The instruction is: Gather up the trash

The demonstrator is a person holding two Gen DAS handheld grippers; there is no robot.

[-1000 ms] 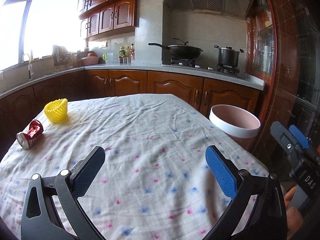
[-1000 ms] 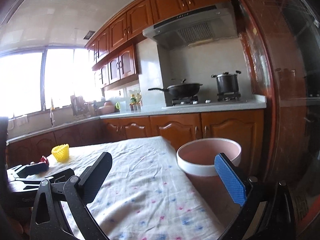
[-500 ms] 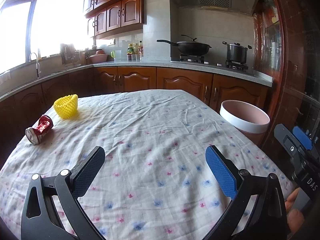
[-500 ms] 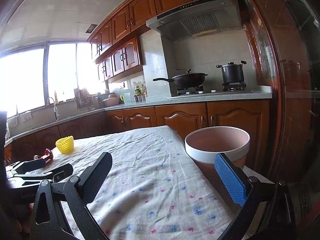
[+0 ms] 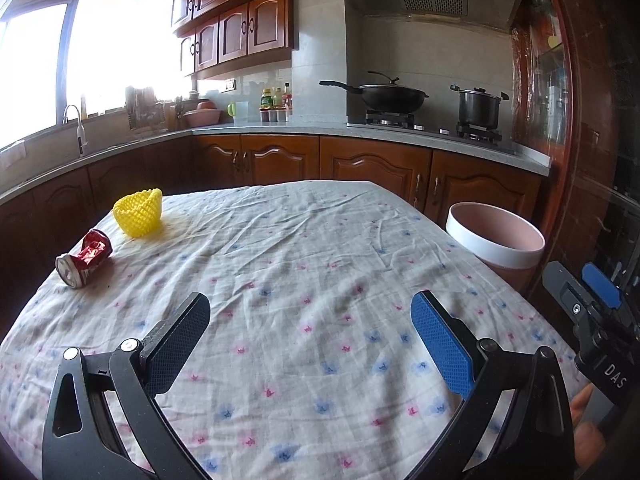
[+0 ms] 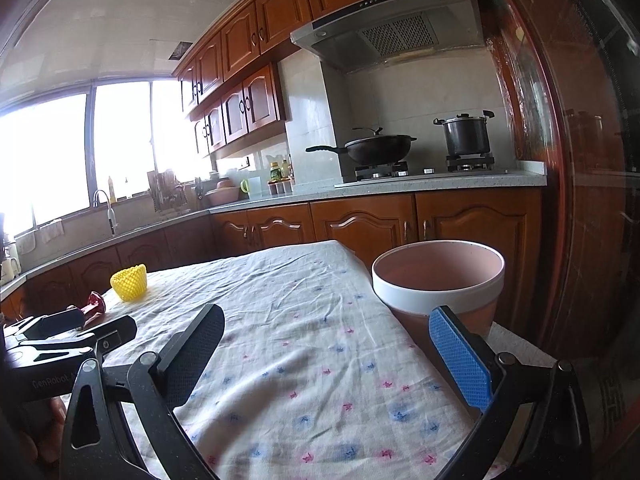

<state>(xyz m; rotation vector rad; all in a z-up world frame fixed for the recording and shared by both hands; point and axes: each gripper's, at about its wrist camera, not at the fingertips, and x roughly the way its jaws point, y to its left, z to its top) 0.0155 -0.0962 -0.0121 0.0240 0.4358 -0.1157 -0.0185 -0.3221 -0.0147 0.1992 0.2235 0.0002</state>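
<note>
A crushed red can (image 5: pixel 84 258) lies on its side at the table's far left. A yellow foam fruit net (image 5: pixel 139 214) stands just behind it. Both also show in the right wrist view, the net (image 6: pixel 129 282) clearly and the can (image 6: pixel 95 304) partly hidden behind the left gripper. A pink bin with a white rim (image 5: pixel 496 240) stands beside the table's right edge, close in the right wrist view (image 6: pixel 438 280). My left gripper (image 5: pixel 310 322) is open and empty above the cloth. My right gripper (image 6: pixel 326 338) is open and empty near the bin.
The table wears a white floral cloth (image 5: pixel 304 264). Wooden cabinets and a counter (image 5: pixel 280 130) run behind it, with a wok (image 5: pixel 390 96) and a pot (image 5: pixel 478 108) on the stove. A dark red wall (image 5: pixel 592 140) stands at the right.
Both grippers have risen and tilted a little, so the table and bin sit lower in view. The can, net and bin have not moved. Both grippers stay open.
</note>
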